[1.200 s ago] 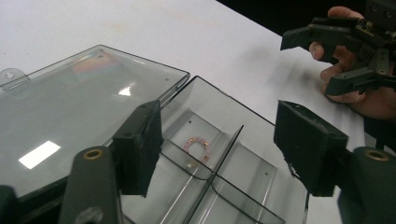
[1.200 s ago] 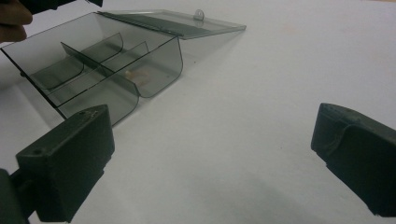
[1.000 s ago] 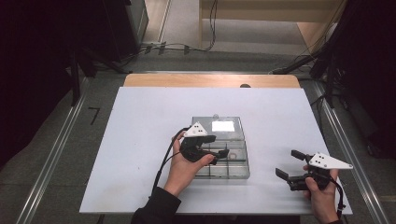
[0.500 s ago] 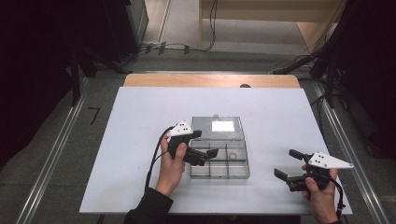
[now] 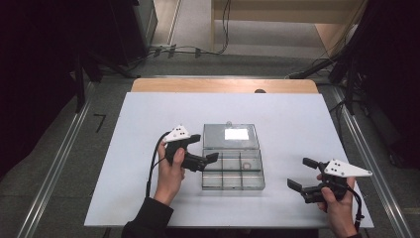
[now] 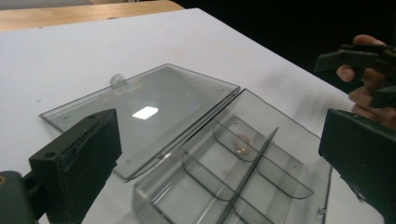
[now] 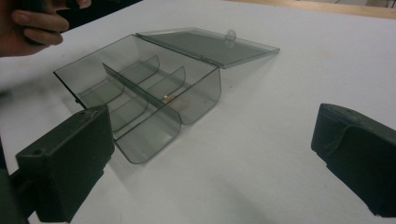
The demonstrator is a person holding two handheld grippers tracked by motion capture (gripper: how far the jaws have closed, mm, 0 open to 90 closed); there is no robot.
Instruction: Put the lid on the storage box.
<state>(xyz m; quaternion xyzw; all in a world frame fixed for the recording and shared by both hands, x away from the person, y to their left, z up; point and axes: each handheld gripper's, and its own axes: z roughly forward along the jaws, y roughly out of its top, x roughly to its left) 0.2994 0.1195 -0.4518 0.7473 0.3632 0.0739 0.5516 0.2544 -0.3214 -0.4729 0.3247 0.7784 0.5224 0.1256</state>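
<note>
A clear plastic compartment box (image 5: 233, 176) lies at the table's middle, its lid (image 5: 231, 135) folded flat on the far side. A small gold-coloured piece (image 6: 243, 142) rests in one far compartment, near the right end in the high view, and it shows in the right gripper view (image 7: 169, 98) too. My left gripper (image 5: 204, 148) is open at the box's left edge, jaws pointing at it with nothing between them. My right gripper (image 5: 301, 173) is open and holds nothing; it sits to the right of the box and apart from it. The box (image 7: 140, 93) lies ahead of its jaws.
The white table top (image 5: 297, 124) has a wooden strip (image 5: 223, 85) along its far edge. Cables trail on the floor (image 5: 198, 49) beyond it. Metal rails (image 5: 59, 163) run along both sides of the table.
My left gripper has drawn back leftward from over the box to its left edge. The right gripper has barely moved. The lid stays open.
</note>
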